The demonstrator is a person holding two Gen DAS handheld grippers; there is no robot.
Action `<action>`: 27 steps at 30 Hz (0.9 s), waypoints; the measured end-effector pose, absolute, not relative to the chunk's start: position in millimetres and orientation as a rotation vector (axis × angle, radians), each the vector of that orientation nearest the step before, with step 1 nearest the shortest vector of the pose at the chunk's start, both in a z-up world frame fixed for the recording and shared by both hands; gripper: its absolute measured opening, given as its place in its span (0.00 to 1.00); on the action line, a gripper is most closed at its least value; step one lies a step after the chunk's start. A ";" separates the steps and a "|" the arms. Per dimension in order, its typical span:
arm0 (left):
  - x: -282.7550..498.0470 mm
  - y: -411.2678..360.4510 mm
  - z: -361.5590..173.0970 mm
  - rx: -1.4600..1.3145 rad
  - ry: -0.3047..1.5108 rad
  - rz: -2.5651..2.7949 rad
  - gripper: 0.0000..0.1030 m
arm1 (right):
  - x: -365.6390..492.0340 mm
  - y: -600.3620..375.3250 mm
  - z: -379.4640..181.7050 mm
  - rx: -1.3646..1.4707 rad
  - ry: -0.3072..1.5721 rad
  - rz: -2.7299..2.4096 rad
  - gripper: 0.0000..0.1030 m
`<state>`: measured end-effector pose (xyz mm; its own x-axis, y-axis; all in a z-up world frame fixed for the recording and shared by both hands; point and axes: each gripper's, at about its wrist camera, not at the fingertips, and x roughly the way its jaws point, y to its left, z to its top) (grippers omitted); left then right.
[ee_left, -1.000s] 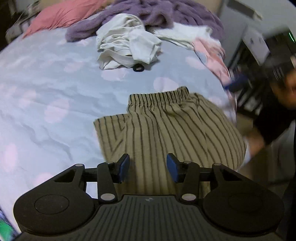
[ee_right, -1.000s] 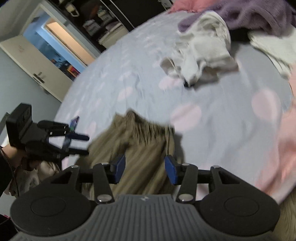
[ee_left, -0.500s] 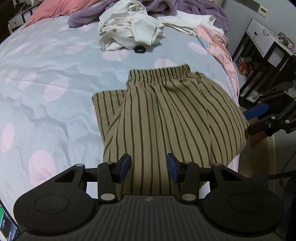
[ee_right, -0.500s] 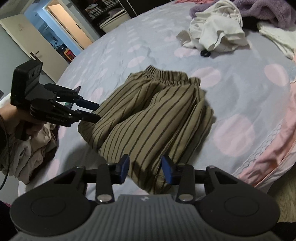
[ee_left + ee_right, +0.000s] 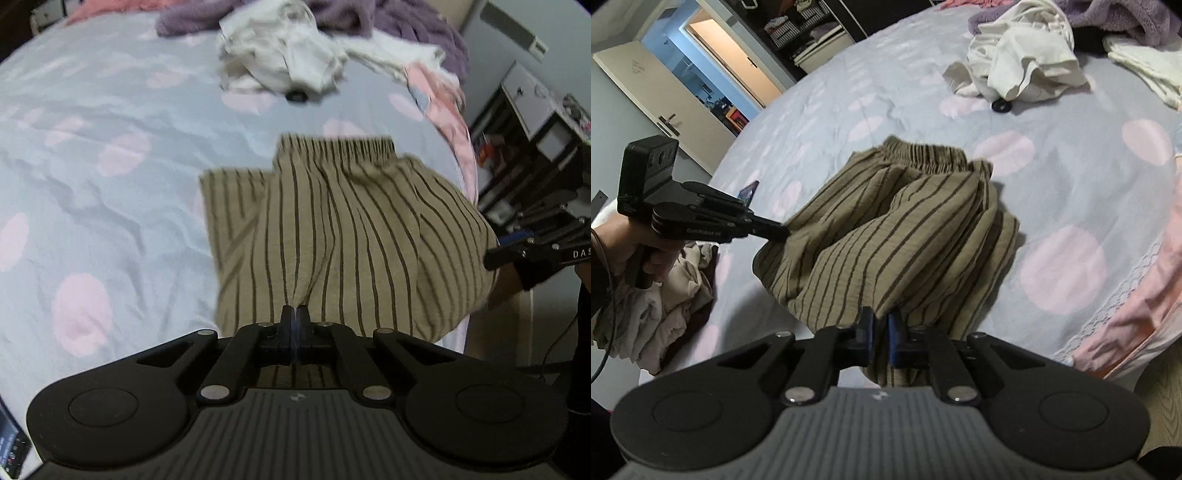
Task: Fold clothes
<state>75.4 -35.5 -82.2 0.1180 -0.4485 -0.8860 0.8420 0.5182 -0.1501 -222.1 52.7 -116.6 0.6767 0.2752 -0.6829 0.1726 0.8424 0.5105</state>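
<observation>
Your left gripper (image 5: 294, 314) has clenched on the striped trousers (image 5: 351, 236); your right gripper (image 5: 881, 325), parted earlier, is closing on them.

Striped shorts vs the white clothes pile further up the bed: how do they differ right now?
The striped shorts are tan with dark stripes; the white clothes pile is plain.
The shorts lie spread, waistband showing; the pile is crumpled.
The shorts are pinched by the left gripper and sit between the closing jaws of the right gripper; nothing touches the pile.
Both rest on the spotted bedsheet.
</observation>
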 end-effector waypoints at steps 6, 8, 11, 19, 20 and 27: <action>77.3 -25.0 -78.0 0.415 1.062 -0.928 0.00 | -229.6 42.9 -117.3 0.619 0.844 0.050 0.01; 75.2 -29.8 -89.4 0.455 1.073 -0.893 0.00 | -226.5 43.0 -126.7 0.637 0.869 0.053 0.02; 66.8 -38.9 -102.8 0.539 1.090 -0.893 0.03 | -224.0 39.7 -136.8 0.702 0.886 0.063 0.07; 58.2 -18.6 -75.7 0.494 0.995 -0.915 0.30 | -233.7 50.1 -113.4 0.614 0.804 0.065 0.42; 58.5 -13.8 -73.4 0.482 0.997 -0.915 0.30 | -235.0 56.0 -112.3 0.597 0.805 0.077 0.42; 49.4 8.4 -87.4 0.460 1.044 -0.924 0.30 | -237.3 92.5 -128.4 0.506 0.864 0.054 0.38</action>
<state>49.4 8.4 -87.4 0.1906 -0.4261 -0.8844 0.8261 0.5562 -0.0899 -237.3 92.5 -128.4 0.6555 0.2461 -0.7140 0.1554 0.8812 0.4464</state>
